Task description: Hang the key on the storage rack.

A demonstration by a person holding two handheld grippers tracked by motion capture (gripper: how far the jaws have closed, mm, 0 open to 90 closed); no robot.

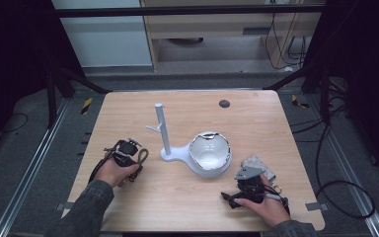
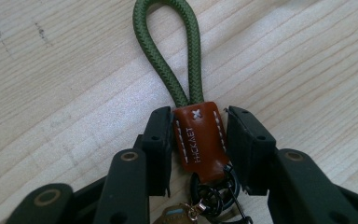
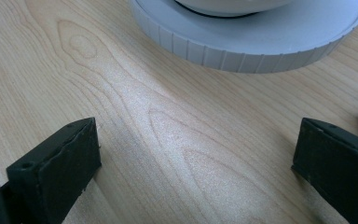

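Observation:
A keychain lies on the wooden table [image 1: 187, 197]: a green cord loop [image 2: 144, 37], a brown leather tab [image 2: 200, 135] and dark metal rings [image 2: 212, 193]. My left gripper [image 2: 199, 151] is shut on the leather tab, one pad against each side, with the loop pointing away from it. In the high view the left gripper [image 1: 128, 150] sits at the table's left with the cord loop [image 1: 142, 156] beside it. My right gripper [image 3: 191, 149] stands open over bare wood, nothing between its jaws. It rests at the front right [image 1: 233, 198].
A white stand with an upright post [image 1: 159, 123] and a white bowl [image 1: 209, 153] occupy the middle of the table. The bowl's ribbed white base [image 3: 261, 42] lies just ahead of the right gripper. A crumpled grey cloth [image 1: 259, 164] lies near the right hand. A small dark disc [image 1: 224, 103] sits at the back.

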